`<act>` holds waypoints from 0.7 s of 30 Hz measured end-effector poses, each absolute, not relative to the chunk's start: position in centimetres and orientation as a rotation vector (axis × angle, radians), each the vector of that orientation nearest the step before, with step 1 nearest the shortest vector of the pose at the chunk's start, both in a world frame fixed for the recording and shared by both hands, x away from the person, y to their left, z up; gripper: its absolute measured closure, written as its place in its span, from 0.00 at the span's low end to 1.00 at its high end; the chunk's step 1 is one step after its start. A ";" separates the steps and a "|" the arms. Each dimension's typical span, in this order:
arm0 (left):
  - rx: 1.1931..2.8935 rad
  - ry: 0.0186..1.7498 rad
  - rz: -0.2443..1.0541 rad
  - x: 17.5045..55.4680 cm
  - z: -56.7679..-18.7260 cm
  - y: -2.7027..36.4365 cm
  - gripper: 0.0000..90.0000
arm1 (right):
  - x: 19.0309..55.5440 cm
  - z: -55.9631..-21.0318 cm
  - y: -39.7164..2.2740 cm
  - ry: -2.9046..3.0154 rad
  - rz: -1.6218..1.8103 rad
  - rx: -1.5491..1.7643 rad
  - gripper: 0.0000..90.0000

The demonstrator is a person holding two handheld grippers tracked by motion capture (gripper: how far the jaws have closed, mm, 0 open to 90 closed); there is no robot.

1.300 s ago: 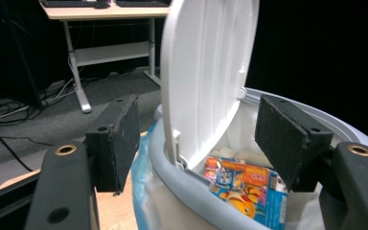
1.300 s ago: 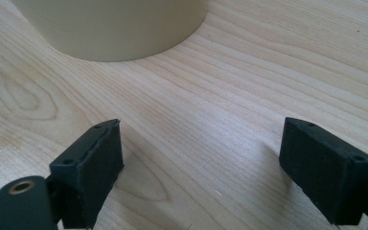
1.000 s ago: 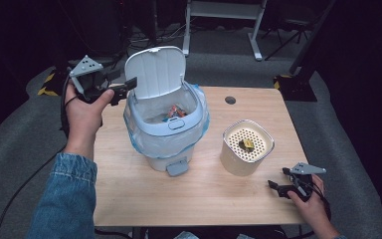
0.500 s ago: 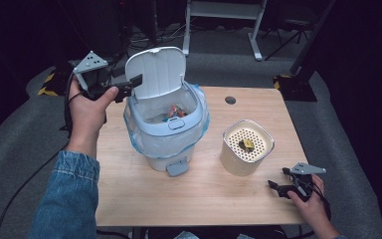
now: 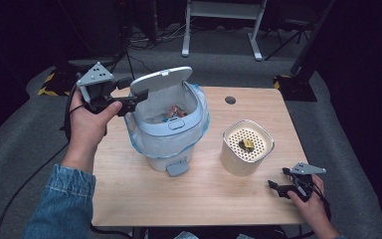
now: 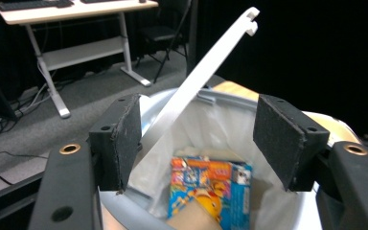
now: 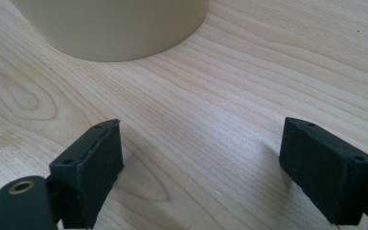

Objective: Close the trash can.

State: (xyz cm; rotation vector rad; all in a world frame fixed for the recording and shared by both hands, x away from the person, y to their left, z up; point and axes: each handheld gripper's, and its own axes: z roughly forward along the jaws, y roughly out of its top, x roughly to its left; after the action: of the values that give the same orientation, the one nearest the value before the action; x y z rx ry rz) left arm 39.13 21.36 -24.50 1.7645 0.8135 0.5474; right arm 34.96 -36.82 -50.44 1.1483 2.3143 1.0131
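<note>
- Jaws of left gripper (image 5: 138, 97) apart, against raised lid (image 6: 206, 72), nothing pinched.
- Jaws of right gripper (image 5: 277, 188) apart, empty, at 4 o'clock.
- Bin (image 5: 166, 134) at 10 o'clock.
- Colourful packet (image 6: 210, 189) inside, print unreadable.

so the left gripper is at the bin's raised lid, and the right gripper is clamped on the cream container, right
Not quite. The left gripper is at the raised lid of the bin, but the right gripper holds nothing: its jaws stand open over bare table, short of the cream container. The right gripper view shows this best.
</note>
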 end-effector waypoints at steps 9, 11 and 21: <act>1.819 0.738 0.472 37.7 -25.6 18.8 0.38 | 35.0 -50.4 -36.8 2.314 1.013 1.149 0.17; 1.831 0.728 0.441 37.6 -25.9 18.0 0.39 | 35.0 -50.4 -36.8 2.314 1.013 1.149 0.17; 1.887 0.750 0.383 38.6 -27.0 15.8 0.45 | 35.0 -50.4 -36.8 2.314 1.013 1.149 0.17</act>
State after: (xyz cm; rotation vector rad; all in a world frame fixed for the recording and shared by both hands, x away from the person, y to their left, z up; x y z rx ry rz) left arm 38.57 15.81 -27.03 1.8867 0.7505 0.3835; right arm 34.96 -36.81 -50.44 1.1489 2.3138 1.0131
